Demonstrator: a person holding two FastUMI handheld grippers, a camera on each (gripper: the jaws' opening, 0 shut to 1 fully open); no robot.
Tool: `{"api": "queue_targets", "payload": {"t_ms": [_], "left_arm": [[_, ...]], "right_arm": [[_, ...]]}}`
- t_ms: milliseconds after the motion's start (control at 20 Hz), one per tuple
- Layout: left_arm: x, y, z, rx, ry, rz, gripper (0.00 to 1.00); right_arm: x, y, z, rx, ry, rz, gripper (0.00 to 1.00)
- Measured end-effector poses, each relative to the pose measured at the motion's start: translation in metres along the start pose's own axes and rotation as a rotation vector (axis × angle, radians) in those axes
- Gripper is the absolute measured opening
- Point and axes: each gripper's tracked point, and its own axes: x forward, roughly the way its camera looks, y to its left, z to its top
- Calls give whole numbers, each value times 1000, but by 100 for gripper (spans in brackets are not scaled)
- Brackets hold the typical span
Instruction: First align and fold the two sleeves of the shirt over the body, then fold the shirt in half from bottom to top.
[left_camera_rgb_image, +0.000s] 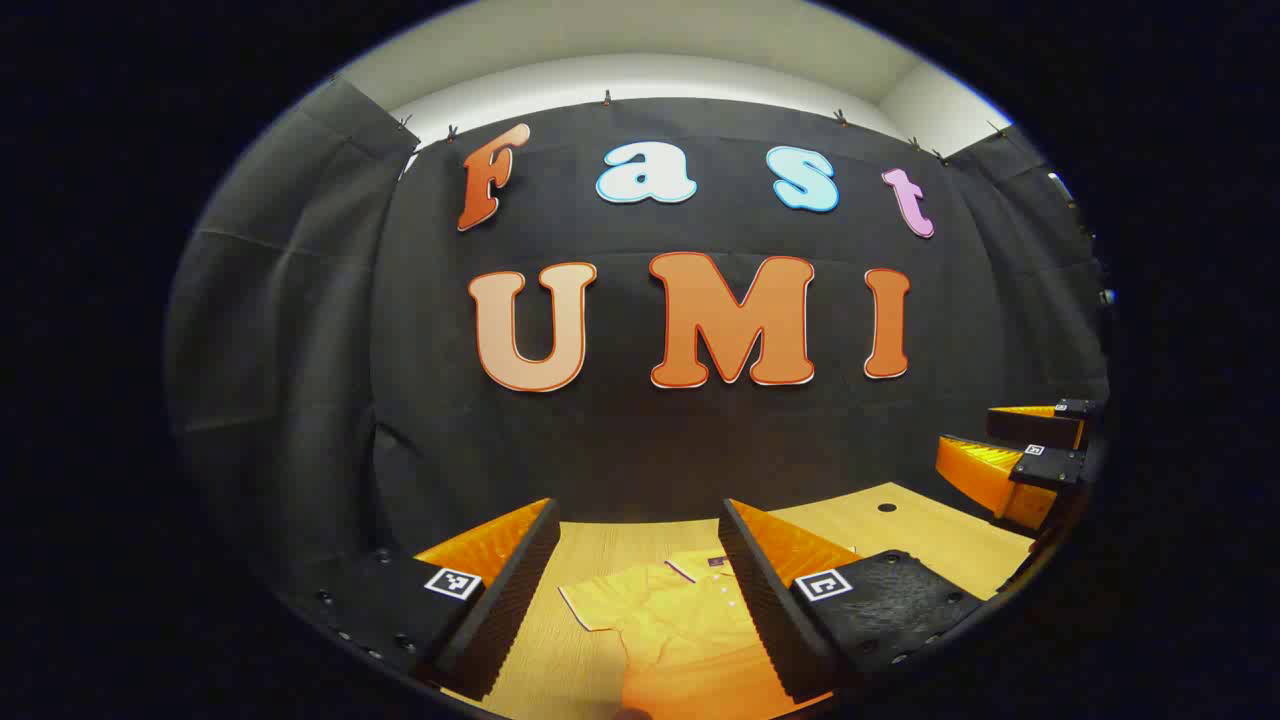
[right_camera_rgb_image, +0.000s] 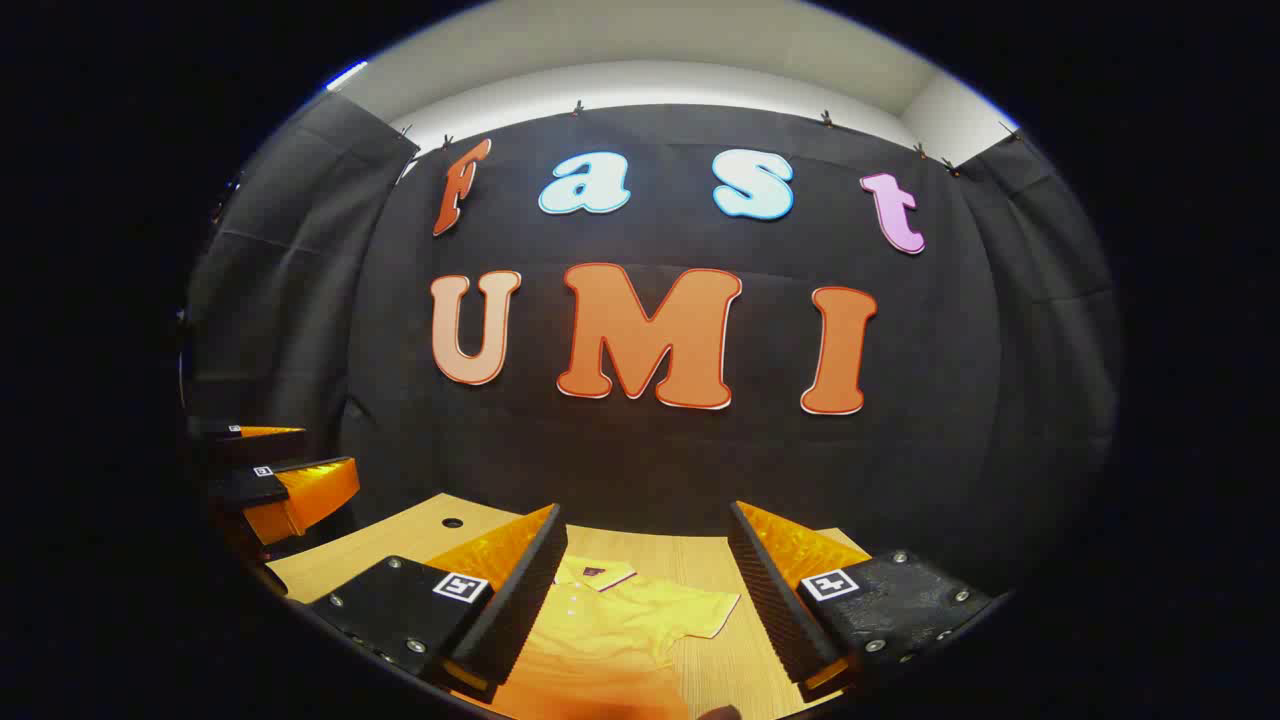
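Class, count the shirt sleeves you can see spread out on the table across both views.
2. One sleeve lies flat on the yellow shirt's left in the left gripper view; the other sleeve lies flat on its right in the right gripper view.

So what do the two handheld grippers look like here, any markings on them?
Each gripper, left and right, has two wedge-shaped fingers with ribbed inner faces, mounted on black blocks studded with screws. Each block carries a small square black-and-white marker tag. Both stand open above the yellow shirt on the wooden table.
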Motion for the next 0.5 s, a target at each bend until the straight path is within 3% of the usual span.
{"api": "queue_targets", "payload": {"t_ms": [200, 500], "left_arm": [[2, 0, 2, 17, -10, 40, 98], [4, 0, 9, 29, -37, 76, 97]], "right_arm": [[19, 15, -1, 16, 2, 87, 98], [35, 15, -6, 23, 4, 113, 98]]}}
